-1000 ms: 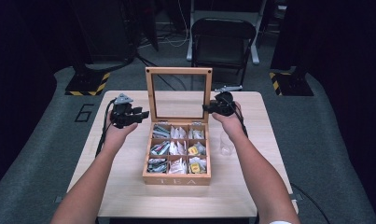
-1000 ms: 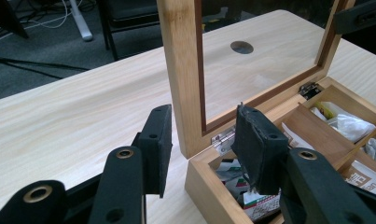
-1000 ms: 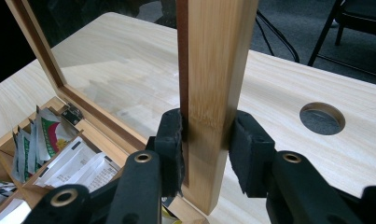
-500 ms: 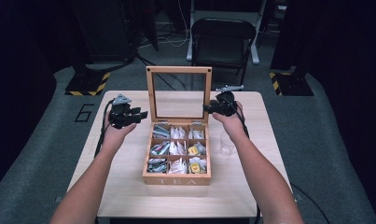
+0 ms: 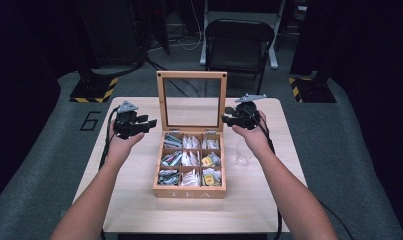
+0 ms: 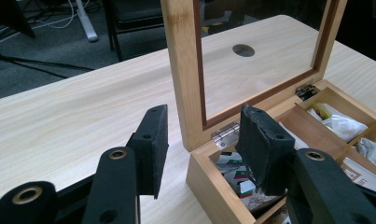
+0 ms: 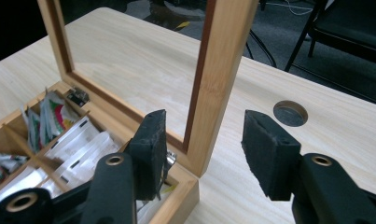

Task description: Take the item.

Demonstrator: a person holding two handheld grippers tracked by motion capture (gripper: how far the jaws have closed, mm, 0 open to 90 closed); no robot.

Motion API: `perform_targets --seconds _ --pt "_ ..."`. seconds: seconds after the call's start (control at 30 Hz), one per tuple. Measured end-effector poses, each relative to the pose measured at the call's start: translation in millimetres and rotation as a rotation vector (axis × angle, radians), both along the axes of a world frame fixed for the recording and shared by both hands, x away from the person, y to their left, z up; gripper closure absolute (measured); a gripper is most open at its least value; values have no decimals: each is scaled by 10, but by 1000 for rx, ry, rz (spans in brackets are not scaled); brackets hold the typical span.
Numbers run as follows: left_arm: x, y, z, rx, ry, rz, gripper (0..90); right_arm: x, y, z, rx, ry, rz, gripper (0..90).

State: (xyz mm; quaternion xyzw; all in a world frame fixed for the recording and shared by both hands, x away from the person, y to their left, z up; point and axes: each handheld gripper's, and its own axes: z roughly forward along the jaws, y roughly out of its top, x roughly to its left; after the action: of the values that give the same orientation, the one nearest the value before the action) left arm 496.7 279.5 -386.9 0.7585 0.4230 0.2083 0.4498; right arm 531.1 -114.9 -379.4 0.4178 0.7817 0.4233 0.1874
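With its glass lid [image 5: 191, 100] stood upright on the back hinges, wooden tea box [image 5: 191, 186] set at the middle of the table [image 5: 139, 205], compartments of tea bags [image 5: 189, 159] exposed for reach from above. Left gripper [image 5: 148, 123] and right gripper [image 5: 228, 118] held level at either side of the lid, jaws spread wide, each straddling one upright of the frame without touching, gripping nothing; placement apparently chosen to steady or swing the lid. Clear glass [image 5: 243, 153] just right of the box.
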Motion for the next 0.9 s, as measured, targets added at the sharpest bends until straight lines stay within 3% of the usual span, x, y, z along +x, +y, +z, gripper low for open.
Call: perform_targets --seconds 0.43,0.67,0.9 --pt "-113 20 50 -2 -1 7 493 -286 -16 99 39 -13 62 428" --pt "-173 34 80 -16 6 -7 466 -426 11 79 15 -18 112 459" --pt "-246 -7 109 -8 4 -30 466 -573 41 53 -11 -51 150 516"
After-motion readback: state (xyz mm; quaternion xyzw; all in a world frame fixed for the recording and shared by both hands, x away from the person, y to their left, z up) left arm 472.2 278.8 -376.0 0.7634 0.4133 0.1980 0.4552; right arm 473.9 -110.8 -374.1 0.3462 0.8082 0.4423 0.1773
